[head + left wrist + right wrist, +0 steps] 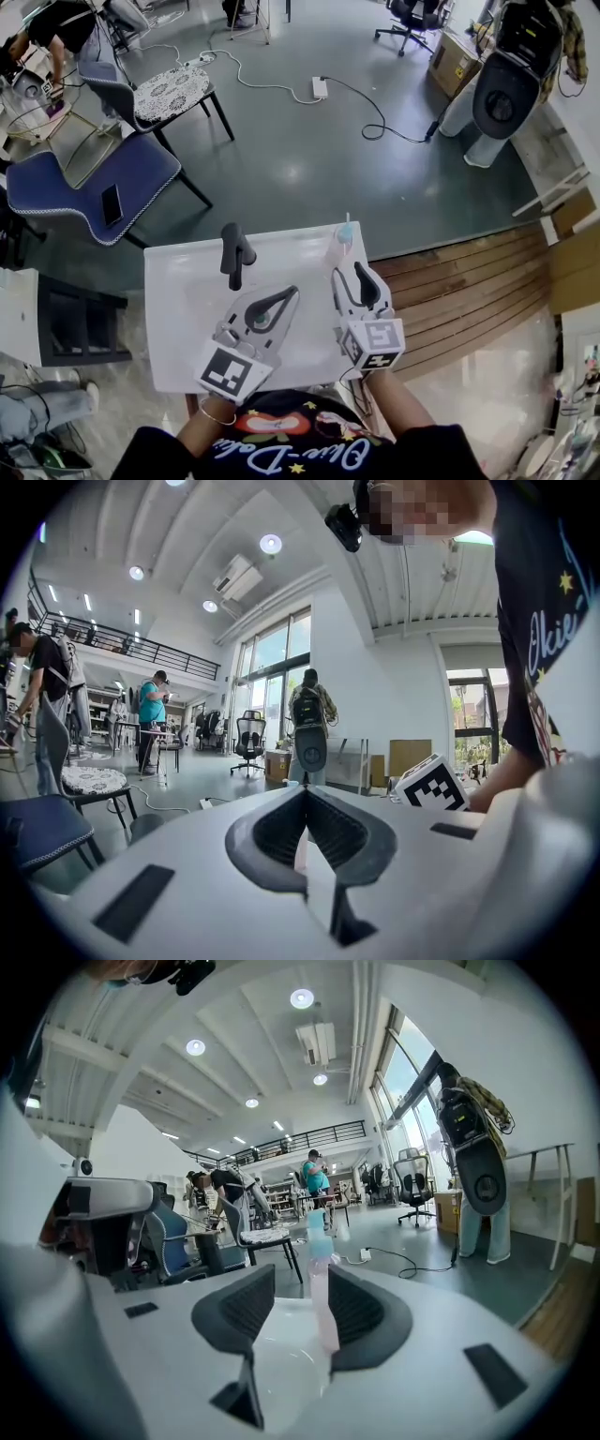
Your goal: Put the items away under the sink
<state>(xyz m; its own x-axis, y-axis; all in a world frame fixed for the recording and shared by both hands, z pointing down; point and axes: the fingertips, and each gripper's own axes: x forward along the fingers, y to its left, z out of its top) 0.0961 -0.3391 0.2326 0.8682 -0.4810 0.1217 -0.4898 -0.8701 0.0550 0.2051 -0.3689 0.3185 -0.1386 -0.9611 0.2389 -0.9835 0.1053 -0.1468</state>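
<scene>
A slim pink spray bottle (343,236) with a pale blue top stands upright near the far right edge of the white countertop (187,319). My right gripper (350,274) is open just behind it. In the right gripper view the bottle (319,1288) rises between the two dark pads, closer to the right one, and I cannot tell whether it touches. My left gripper (289,294) hovers over the middle of the countertop, its jaws shut tip to tip on nothing (305,794).
A black faucet (235,253) stands at the far middle of the countertop, left of the bottle. A dark stand (80,323) sits left of the counter, blue chairs (94,183) beyond it. Wooden flooring (469,291) lies to the right.
</scene>
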